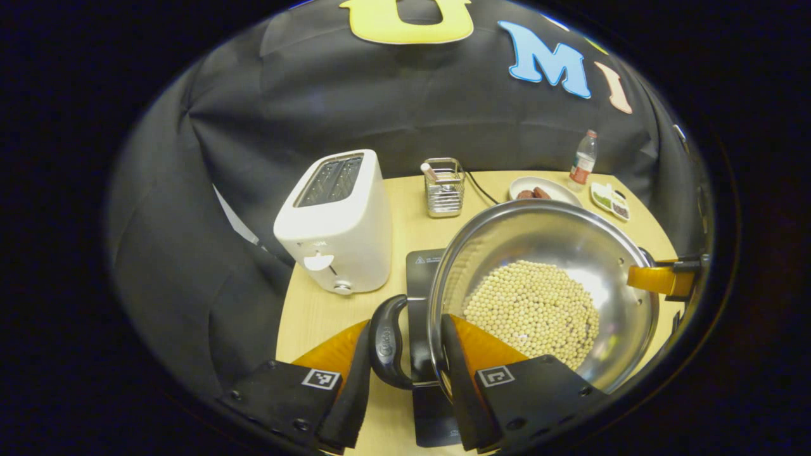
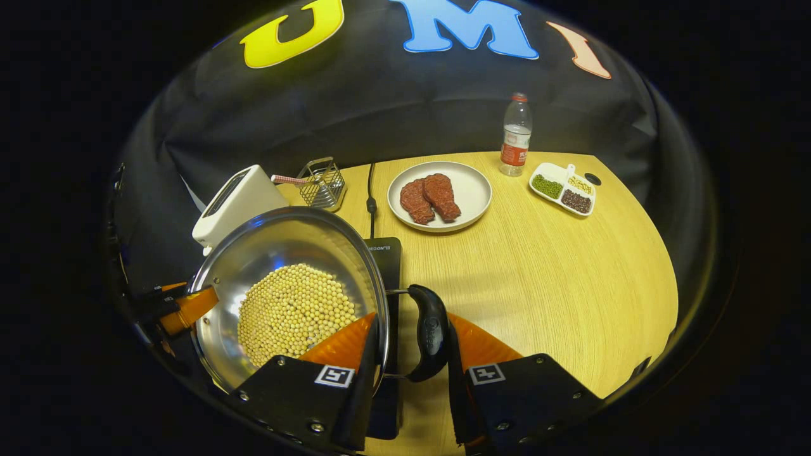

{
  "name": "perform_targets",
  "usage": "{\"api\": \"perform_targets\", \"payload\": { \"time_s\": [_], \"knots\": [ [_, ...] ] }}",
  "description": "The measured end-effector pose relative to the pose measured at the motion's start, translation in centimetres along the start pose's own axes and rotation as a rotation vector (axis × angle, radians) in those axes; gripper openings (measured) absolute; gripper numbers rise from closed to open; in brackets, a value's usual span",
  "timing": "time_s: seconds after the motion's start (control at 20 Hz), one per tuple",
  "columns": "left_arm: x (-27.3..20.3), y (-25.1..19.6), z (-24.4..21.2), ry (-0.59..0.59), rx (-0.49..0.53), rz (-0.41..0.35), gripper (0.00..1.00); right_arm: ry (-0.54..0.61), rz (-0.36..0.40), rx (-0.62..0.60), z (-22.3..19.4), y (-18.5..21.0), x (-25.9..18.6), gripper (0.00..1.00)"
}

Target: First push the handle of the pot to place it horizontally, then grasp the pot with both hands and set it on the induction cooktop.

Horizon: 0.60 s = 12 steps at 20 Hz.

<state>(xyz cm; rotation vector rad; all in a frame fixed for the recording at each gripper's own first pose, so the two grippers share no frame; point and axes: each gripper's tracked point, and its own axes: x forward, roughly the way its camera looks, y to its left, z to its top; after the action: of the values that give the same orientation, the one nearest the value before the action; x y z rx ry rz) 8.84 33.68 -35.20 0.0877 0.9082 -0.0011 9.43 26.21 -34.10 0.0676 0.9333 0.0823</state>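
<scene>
Tabletop [image 2: 557, 272]: each claw [image 1: 405, 361] [image 2: 408, 354] straddles 1 pot [image 1: 545, 253] handle.

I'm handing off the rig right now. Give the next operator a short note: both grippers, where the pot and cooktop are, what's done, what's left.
Left gripper: closed around the pot's left handle.
Right gripper: closed around the right handle.
Pot, part-filled with beans, is held by both handles over the induction cooktop; whether it already rests on it I cannot tell.
Done: both-handed grasp, pot brought to the cooktop.
Left: settle it flat and centred, then open both grippers and back away. Toaster stands close on the left.
</scene>
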Motion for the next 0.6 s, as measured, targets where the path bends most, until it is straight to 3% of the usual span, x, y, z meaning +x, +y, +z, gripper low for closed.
{"api": "perform_targets", "payload": {
  "time_s": [0.1, 0.25, 0.6],
  "knots": [
    [0.7, 0.3, -0.3, 0.008, -0.003, -0.002, 0.67, 0.006, -0.004, -0.006, 0.0, 0.2, 0.4, 0.51],
    [1.6, 0.6, -0.5, 0.013, -0.002, -0.002, 0.61, 0.016, -0.007, -0.006, 0.0, 0.4, 1.1, 0.51],
    [2.5, 0.6, -0.5, 0.017, 0.016, -0.004, 0.61, 0.017, -0.019, 0.008, 0.0, 0.6, 2.0, 0.51]
  ]
}}
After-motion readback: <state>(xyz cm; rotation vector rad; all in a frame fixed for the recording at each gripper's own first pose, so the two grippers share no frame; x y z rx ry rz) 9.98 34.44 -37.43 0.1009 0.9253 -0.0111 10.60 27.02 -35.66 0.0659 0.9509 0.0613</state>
